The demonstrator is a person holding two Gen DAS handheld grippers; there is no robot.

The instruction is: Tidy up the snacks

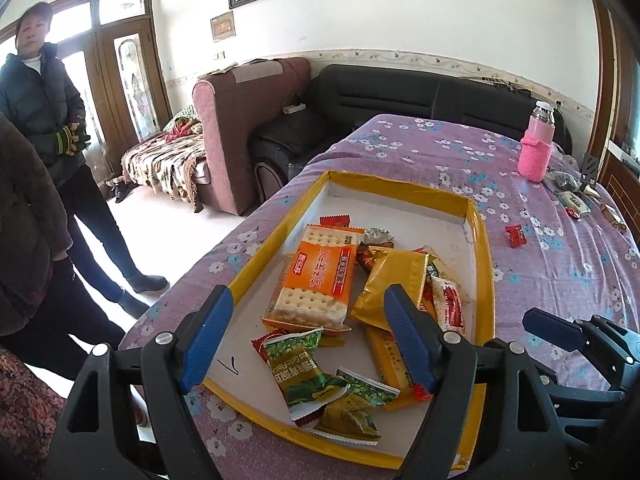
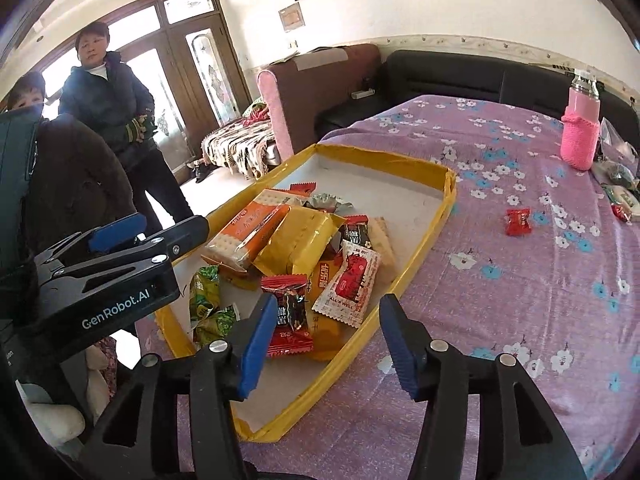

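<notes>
The black body of the left gripper [image 2: 120,276], at nine o'clock in the right wrist view, carries "GenRobot.AI" in white letters. In the tray [image 2: 424,232], the white-and-red sachet [image 2: 348,284] at the six o'clock edge of the heap reads "ALL'S WELL". The green packet [image 1: 294,364], at six o'clock in the left wrist view, shows the word "Flavor" upside down. Chinese characters on the orange cracker pack [image 1: 316,276] cannot be made out.

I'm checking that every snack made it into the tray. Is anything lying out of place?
Yes. A small red candy lies alone on the purple tablecloth, outside the yellow-rimmed tray where the other snacks are piled. More wrapped packets sit loose near the pink-sleeved bottle at the far edge.
</notes>
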